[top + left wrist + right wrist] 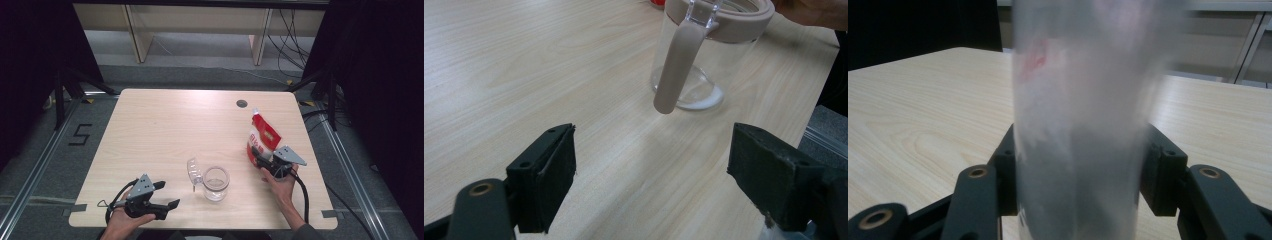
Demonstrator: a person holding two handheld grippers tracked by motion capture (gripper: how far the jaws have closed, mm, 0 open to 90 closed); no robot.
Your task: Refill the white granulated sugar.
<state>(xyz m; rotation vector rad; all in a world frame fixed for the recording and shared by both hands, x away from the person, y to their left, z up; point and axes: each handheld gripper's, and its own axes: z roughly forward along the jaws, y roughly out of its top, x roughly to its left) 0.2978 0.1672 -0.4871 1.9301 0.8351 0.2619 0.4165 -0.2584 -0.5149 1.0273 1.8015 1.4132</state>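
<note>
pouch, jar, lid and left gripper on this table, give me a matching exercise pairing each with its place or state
Things:
1. red and white pouch
2. glass jar
3. clear lid
4. left gripper

Places or states:
A. swung open, hanging off the jar's rim
B. open, nothing between its pads
C. upright, clamped in the right gripper
D. standing on the table, mouth uncovered

Pairs: 1-C, 2-D, 3-A, 4-B

Pale wood grain, clear glass and glossy film on a matt table [165, 125].
The jar [216, 183] is clear and smooth, its rim and hanging strap [678, 67] dull beige rubber-like plastic; the red-and-white pouch [263, 138] shines like plastic film; the left gripper [165, 195] pads [555, 175] look matt black, foam-like.
</note>
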